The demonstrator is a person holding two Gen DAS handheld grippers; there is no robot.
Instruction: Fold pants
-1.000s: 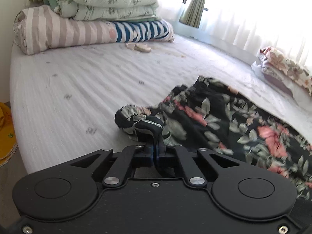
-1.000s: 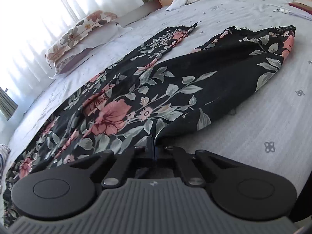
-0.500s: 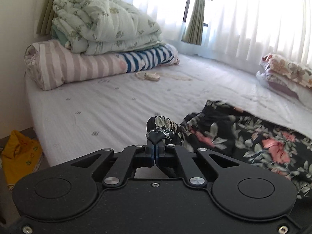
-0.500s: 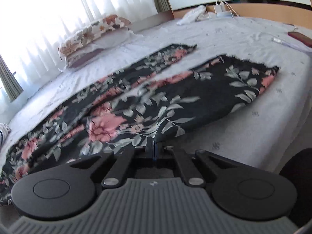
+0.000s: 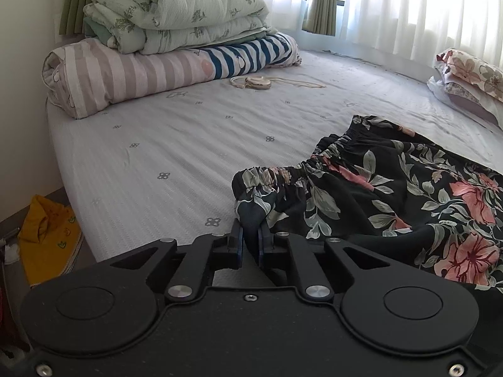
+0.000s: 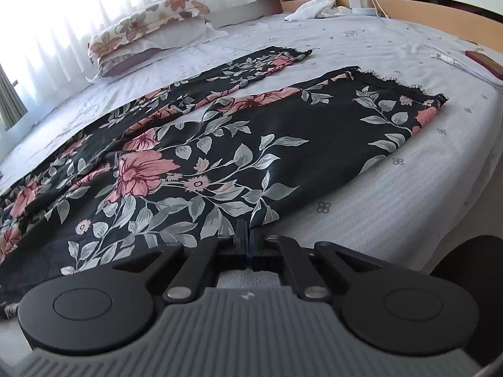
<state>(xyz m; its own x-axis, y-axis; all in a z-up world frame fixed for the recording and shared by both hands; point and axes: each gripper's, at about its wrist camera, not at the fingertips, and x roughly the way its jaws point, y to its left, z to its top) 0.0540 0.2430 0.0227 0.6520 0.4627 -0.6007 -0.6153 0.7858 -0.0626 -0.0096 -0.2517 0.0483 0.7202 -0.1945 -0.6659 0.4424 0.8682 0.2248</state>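
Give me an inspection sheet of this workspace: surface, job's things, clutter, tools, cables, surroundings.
Surface: bed sheet, pale with small printed motifs.
Job's things: floral pants spread flat, legs apart, elastic waistband bunched.
Clutter: folded quilts; floral pillows; white cloth; corded beige item.
Tools: left tool pinching the waistband corner; right tool shut on the pants' edge.
Cables: white charger cable at the headboard.
Surroundings: curtains; yellow cloth on floor.

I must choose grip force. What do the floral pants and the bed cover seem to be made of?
Floral pants: apparently thin, smooth woven cloth, matte; it drapes in soft folds and gathers at the elastic waistband. Bed cover: seemingly a textured woven or quilted fabric, with fine ribbing and small printed motifs.
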